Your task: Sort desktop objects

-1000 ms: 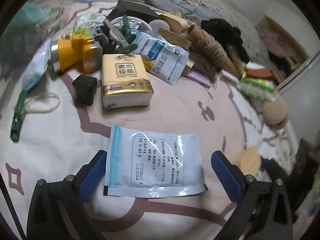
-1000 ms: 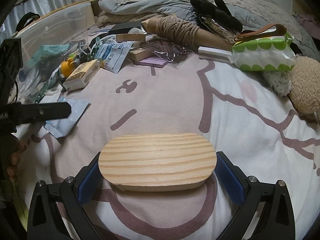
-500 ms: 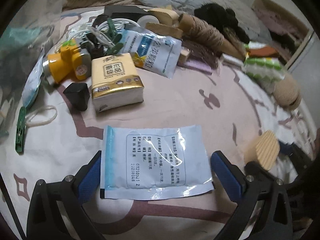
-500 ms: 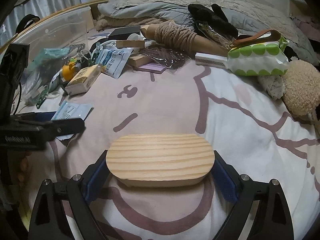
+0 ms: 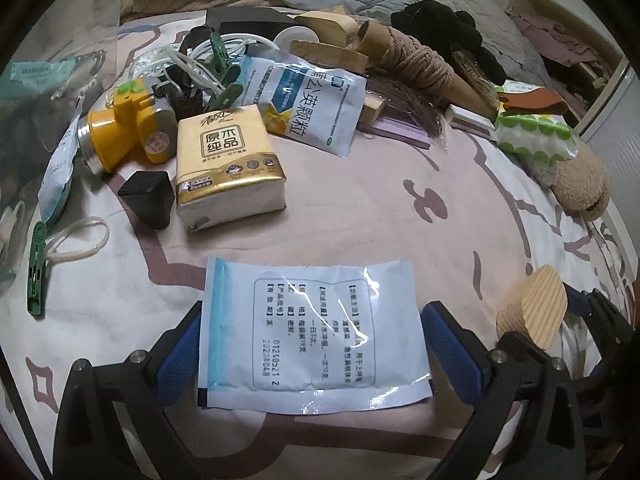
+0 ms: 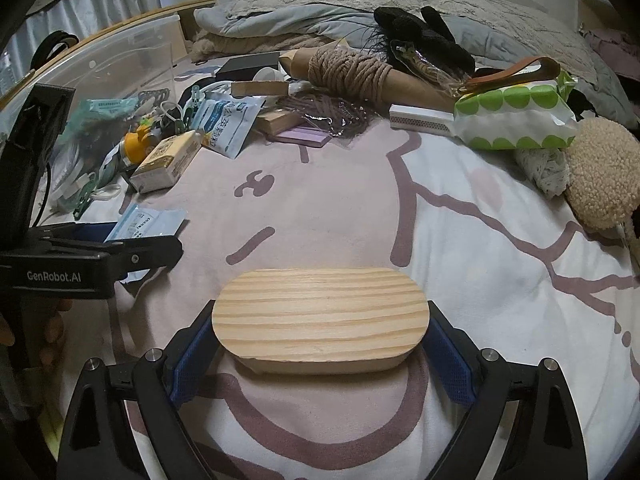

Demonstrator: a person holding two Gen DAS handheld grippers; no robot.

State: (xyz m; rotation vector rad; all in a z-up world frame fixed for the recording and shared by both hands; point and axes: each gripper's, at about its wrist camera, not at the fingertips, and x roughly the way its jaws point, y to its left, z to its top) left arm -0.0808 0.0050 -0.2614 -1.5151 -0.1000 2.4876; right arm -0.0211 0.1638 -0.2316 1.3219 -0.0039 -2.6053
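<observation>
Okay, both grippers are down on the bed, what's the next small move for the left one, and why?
Probably close the left gripper on the flat sachet: it lies between the open blue pads, apparently ungripped, while the right gripper already clamps the wooden block.

Bedsheet (image 6: 460, 264), white with mauve line pattern, spreads under everything. Folded grey quilt (image 6: 296, 20) and 2 grey pillows (image 6: 512, 20) lie along its far edge. Clear plastic bin (image 6: 120, 60) stands at the left, below pale curtains (image 6: 100, 0).
</observation>
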